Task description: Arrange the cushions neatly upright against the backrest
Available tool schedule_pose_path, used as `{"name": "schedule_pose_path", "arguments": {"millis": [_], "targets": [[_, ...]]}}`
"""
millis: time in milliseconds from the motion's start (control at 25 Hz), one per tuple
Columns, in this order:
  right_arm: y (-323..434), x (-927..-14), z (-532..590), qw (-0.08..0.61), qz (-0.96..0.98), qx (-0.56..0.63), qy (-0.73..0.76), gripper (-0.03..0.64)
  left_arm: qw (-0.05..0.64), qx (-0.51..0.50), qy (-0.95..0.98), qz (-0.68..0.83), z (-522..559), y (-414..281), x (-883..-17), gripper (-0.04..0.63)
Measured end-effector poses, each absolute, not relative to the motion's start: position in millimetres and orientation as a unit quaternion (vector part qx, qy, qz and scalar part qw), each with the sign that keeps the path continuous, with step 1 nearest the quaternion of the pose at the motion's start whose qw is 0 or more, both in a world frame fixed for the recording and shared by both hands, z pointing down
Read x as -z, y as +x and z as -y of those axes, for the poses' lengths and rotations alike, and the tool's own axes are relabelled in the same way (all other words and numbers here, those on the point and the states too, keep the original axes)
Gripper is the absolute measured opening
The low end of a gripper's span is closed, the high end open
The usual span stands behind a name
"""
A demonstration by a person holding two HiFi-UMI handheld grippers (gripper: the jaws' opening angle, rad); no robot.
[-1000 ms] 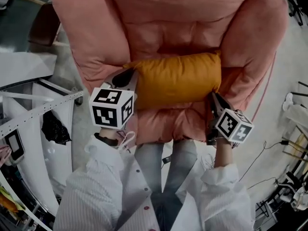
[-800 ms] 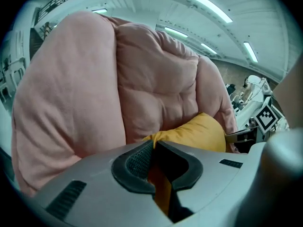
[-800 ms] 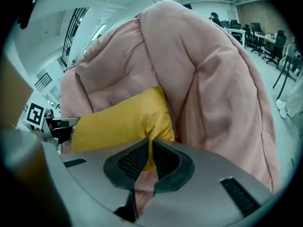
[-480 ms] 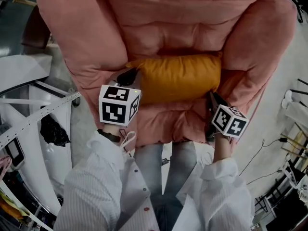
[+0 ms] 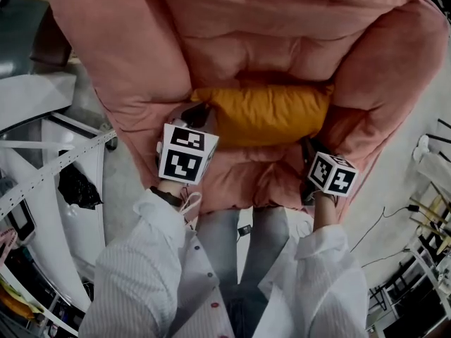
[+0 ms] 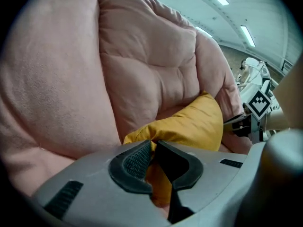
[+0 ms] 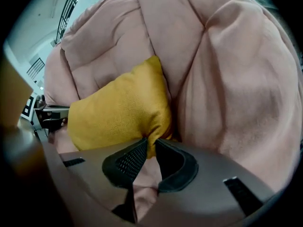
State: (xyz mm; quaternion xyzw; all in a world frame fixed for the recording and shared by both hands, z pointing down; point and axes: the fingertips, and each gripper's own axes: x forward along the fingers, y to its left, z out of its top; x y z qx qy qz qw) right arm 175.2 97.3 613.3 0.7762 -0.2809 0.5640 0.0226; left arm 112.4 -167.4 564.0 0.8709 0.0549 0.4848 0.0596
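Note:
A mustard-yellow cushion (image 5: 268, 113) lies across the seat of a big pink padded armchair (image 5: 246, 27), its long side against the backrest. My left gripper (image 6: 152, 148) is shut on the cushion's (image 6: 189, 124) left corner, with yellow fabric pinched between the pads. My right gripper (image 7: 150, 148) is shut on the right corner of the cushion (image 7: 118, 110). In the head view the left gripper (image 5: 201, 115) sits at the cushion's left end and the right gripper (image 5: 308, 146) at its right end, each under its marker cube.
The armchair's thick armrests (image 5: 113, 69) rise on both sides of the seat. White metal frames and a rail (image 5: 49, 167) stand to the left of the chair. Cables (image 5: 394, 217) lie on the floor at the right. My legs (image 5: 243, 252) stand close to the seat's front edge.
Both grippers have sunk with the cushion, which has gone down and back into the seat against the backrest. It looks lower and flatter than before.

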Motion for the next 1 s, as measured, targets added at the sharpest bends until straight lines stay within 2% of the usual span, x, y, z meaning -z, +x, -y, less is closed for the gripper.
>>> {"name": "schedule_pose_path", "arguments": {"millis": [200,480,760,880,1000], "targets": [[171.4,-625.6,-99.8,0.057,0.288,-0.575,0.764,0.031,0.043,-0.491,0.868,-0.057,163.7,106.0,-570.2,0.041],[172.4,-626.3,-98.7,0.062,0.294,-0.573,0.762,0.031,0.048,-0.486,0.871,-0.048,163.9,103.7,-564.9,0.044],[165.2,-615.9,-108.7,0.06,0.3,-0.584,0.752,0.041,0.043,-0.486,0.873,-0.017,165.3,90.7,-545.4,0.088],[166.1,-604.1,-114.6,0.072,0.312,-0.57,0.757,0.057,0.078,-0.47,0.879,0.004,160.5,86.9,-530.5,0.149],[169.8,-579.4,-123.5,0.079,0.328,-0.549,0.765,0.06,0.118,-0.456,0.882,0.023,145.5,79.8,-510.5,0.156]]}}
